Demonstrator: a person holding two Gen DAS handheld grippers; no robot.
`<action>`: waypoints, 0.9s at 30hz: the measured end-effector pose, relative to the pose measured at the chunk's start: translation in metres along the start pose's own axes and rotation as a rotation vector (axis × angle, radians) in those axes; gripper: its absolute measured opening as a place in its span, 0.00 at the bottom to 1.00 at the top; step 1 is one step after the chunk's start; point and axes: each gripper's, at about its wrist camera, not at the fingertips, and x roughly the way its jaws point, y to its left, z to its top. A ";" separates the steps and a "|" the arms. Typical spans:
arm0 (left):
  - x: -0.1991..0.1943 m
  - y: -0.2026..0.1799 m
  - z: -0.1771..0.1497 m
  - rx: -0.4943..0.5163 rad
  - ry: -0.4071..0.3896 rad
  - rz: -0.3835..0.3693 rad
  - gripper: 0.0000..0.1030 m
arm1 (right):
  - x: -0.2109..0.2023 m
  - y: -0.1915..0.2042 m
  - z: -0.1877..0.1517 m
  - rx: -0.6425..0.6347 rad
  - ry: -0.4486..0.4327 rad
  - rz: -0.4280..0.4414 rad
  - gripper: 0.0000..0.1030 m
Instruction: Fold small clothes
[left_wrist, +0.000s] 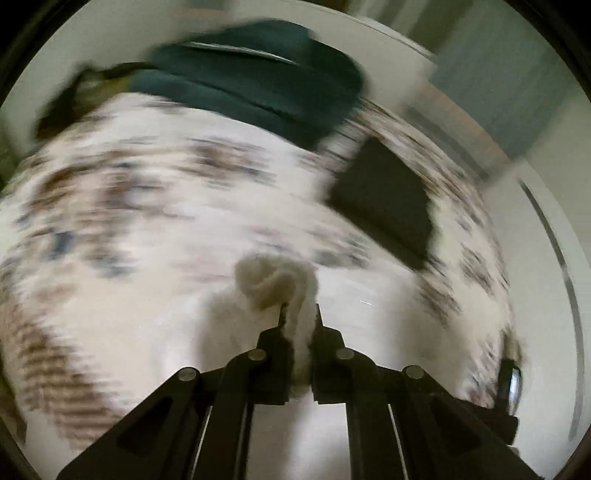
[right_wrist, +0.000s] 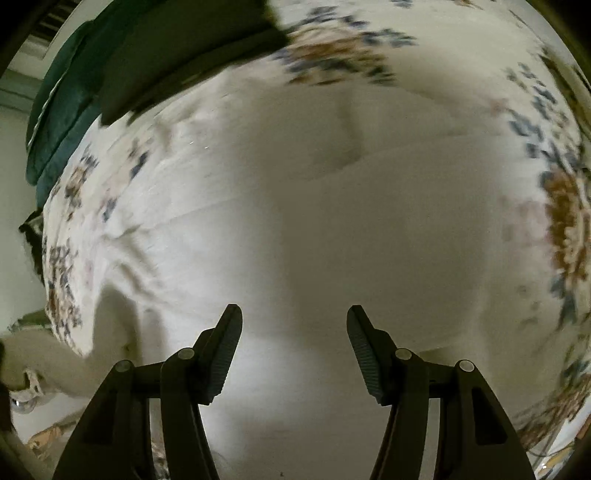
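Observation:
My left gripper (left_wrist: 300, 312) is shut on a small cream knitted garment (left_wrist: 275, 282), bunched between the fingers and held above a floral bedspread (left_wrist: 110, 192); the view is motion-blurred. My right gripper (right_wrist: 294, 314) is open and empty, fingers wide apart, over a plain white stretch of the bedspread (right_wrist: 314, 221). A cream piece of cloth (right_wrist: 55, 358) shows at the lower left of the right wrist view.
A dark green folded pile (left_wrist: 258, 81) lies at the far side of the bed, also in the right wrist view (right_wrist: 62, 110). A flat black folded item (left_wrist: 384, 199) lies to its right, also in the right wrist view (right_wrist: 177, 55). White walls surround the bed.

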 end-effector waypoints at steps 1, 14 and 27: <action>0.021 -0.032 -0.003 0.039 0.030 -0.035 0.05 | -0.005 -0.014 0.004 0.008 -0.007 -0.007 0.59; 0.113 -0.245 -0.079 0.330 0.152 -0.183 0.68 | -0.058 -0.182 0.024 0.155 -0.021 -0.037 0.59; 0.068 0.000 -0.040 0.105 0.033 0.385 0.91 | -0.020 -0.122 0.062 0.167 -0.042 0.102 0.62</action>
